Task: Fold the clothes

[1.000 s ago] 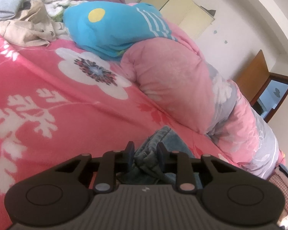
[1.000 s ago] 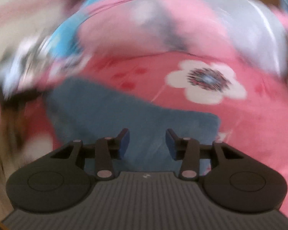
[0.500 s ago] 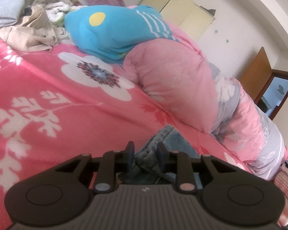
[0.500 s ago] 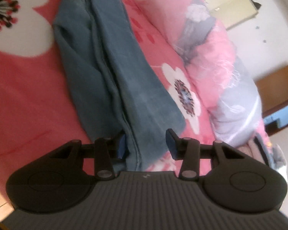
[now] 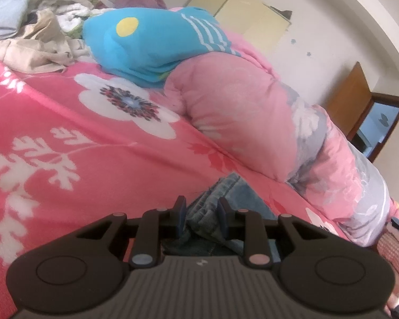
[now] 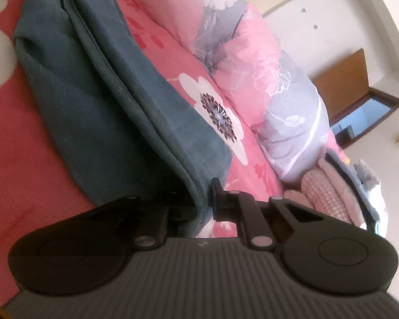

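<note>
Blue jeans [image 6: 98, 98] on pink bedspread [image 5: 66, 143], each end apparently clamped: left gripper [image 5: 201, 214], closing right gripper [image 6: 202, 202].

jeans [image 6: 98, 101] cut off top, left finger hidden

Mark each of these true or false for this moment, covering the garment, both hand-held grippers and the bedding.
1. The right hand-held gripper has the blue-grey trousers between its jaws. True; the jaws are closing on the hem.
2. The left hand-held gripper is empty. False; bunched denim sits between its jaws.
3. The trousers lie on a plain white sheet. False; on a pink floral blanket.
4. A turquoise pillow lies beside a pink quilt. True.
</note>
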The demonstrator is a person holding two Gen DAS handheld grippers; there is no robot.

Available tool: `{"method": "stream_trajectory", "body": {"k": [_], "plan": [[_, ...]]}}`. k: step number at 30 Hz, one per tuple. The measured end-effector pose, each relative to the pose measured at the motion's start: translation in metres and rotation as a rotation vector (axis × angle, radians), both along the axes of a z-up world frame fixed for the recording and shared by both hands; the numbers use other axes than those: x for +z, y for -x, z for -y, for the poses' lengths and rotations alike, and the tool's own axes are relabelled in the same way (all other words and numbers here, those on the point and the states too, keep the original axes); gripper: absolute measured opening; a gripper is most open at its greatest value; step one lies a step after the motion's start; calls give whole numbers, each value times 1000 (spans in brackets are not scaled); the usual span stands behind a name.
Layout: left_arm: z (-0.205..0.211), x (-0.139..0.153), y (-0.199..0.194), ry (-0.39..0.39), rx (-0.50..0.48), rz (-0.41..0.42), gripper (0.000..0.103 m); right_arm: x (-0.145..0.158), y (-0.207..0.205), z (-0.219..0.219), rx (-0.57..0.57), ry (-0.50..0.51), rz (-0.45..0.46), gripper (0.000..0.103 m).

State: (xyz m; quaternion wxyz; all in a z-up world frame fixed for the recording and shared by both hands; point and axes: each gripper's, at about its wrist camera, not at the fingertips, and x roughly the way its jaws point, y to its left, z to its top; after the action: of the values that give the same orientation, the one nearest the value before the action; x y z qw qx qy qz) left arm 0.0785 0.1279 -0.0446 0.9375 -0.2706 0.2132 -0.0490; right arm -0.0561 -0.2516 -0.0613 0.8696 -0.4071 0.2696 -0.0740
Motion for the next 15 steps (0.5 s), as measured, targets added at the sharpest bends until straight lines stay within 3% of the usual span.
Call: {"method": "stream_trajectory", "body": {"k": [5,15], "plan": [[10,3,3,-56,-22,16,32,-7,2,8,-49,-25,2,7],[11,4,5,-75,-19,11,32,-16,13,8,-43,-42,2,7]]}}
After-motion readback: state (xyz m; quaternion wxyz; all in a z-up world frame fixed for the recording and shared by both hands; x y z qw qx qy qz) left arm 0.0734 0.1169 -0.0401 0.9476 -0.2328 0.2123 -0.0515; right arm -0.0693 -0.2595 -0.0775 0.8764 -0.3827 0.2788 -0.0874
